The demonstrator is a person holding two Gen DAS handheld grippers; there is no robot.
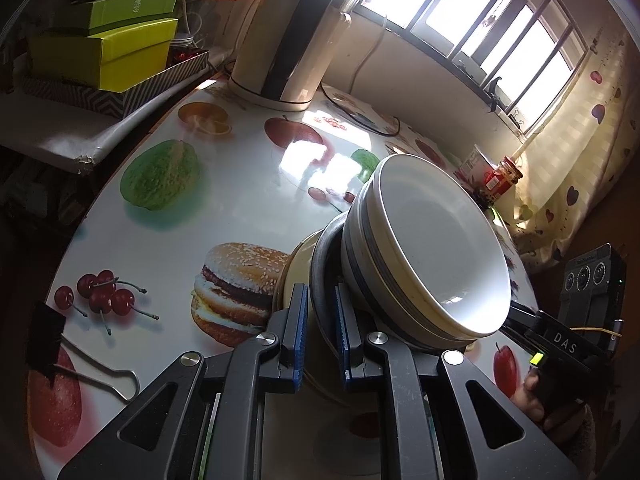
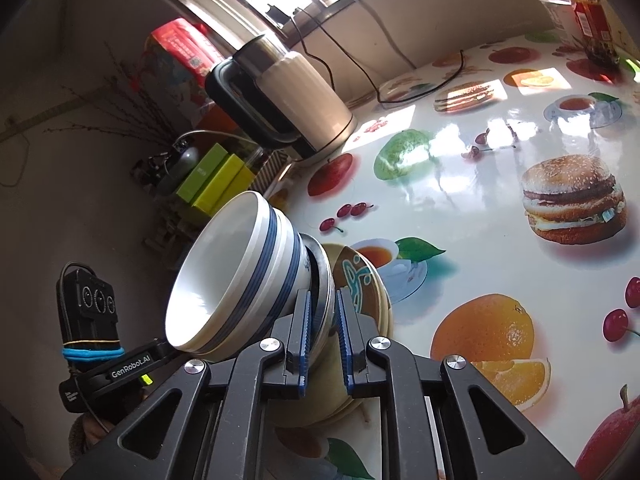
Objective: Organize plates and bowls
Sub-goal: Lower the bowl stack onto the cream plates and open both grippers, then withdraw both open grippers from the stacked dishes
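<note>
Between the blue pads of the left hand-held gripper (image 1: pixel 322 326) we found the rim of the dark plate (image 1: pixel 320 276), standing on edge; the jaws stood narrowly apart either side of it, and we could not tell whether the pads pressed the rim or merely flanked it. Through the right wrist camera, the right hand-held gripper (image 2: pixel 323 330) straddled the same stack from the opposite side, its jaws likewise close about the plate rims; contact there could not be confirmed either.

Immediately beyond both sets of jaws lay the nested bowls (image 1: pixel 432 252), white with blue bands, tipped so that their mouths faced the right-hand side. The stack's long axis therefore ran across the line between the two grippers' fingers, with the plates edge-on to both. Beneath, a cream patterned plate (image 2: pixel 362 284) sat against the stack.

We judged neither arm nearer; the coming move turned on both gripping the plate edge together while the bowls leaned unsupported.

Farther off, the fruit-printed counter (image 1: pixel 240 184) carried a kettle (image 1: pixel 288 40) near the window.
</note>
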